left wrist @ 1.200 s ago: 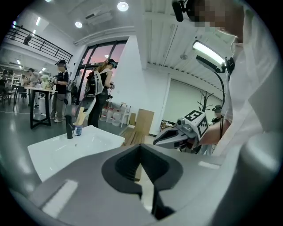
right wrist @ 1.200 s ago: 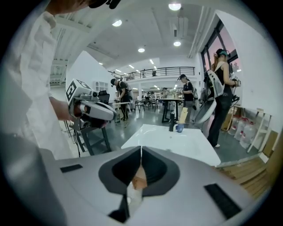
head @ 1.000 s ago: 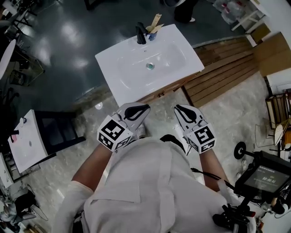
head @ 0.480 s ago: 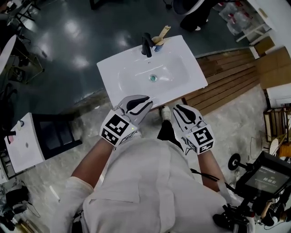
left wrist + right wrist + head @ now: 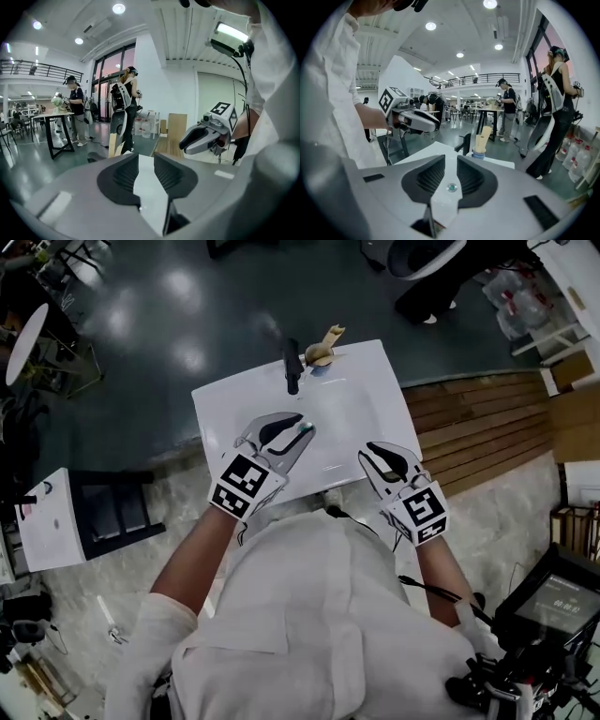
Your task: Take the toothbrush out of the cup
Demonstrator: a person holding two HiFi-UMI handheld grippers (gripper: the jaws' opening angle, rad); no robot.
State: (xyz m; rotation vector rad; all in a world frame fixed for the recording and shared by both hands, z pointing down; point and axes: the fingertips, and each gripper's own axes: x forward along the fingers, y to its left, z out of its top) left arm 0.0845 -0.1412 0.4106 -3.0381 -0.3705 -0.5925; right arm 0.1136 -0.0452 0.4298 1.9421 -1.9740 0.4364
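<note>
Sink (image 5: 370, 413): white and wide, right in front of the person, nothing lying in the bowl
Left gripper (image 5: 302, 427): out over the sink bowl, pointing toward the back edge, jaws opening with nothing between them, well short of the cup
Right gripper (image 5: 364, 452): over the front part of the sink, farther from the cup than the left one, jaws opening a little, nothing between them either
Tap (image 5: 292, 367): black, at the back edge of the sink, just left of the cup
Cup (image 5: 319, 357): small, standing up at the back edge, touched by neither gripper
Toothbrush (image 5: 330, 336): pale, sticking up out of the cup and leaning a bit, not yet taken out
Job so far: just the start, by the look of it, with both grippers near the sink and nothing gripped
Job left: get to the cup, close on the toothbrush, lift it clear of the rim
</note>
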